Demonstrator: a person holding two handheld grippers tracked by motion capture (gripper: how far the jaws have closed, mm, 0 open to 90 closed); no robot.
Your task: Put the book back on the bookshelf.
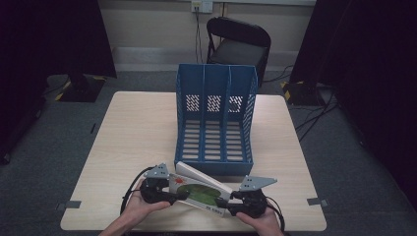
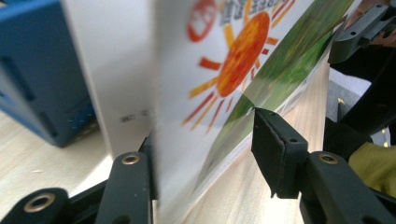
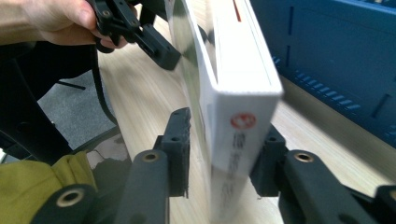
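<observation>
Dim room, grey carpet, folding chair (image 1: pixel 239 46) at top centre of the high view. Pale wood table (image 1: pixel 137 128) across the middle. Blue three-slot file rack (image 1: pixel 216 98) standing at table centre, all slots empty, open fronts toward the bottom of the frame.

Book (image 1: pixel 199 189) at lower centre, just below the rack's front lip, tilted, sun-and-green cover facing the camera, spanned end to end by both claws.

Left gripper (image 1: pixel 179 195) clamped on the book's left end: one pad biting the glossy cover, other jaw behind the back board. Right gripper (image 1: pixel 227 204) clamped on the spine end; far pad pressed to the back, near pad against the cover as far as blur allows.

Risks, judged: shallow bites on slick laminate, so likely to slip or pivot if either claw eases. Front cover free to fan open. Tilted entry could catch a divider or shove the light rack backward.
</observation>
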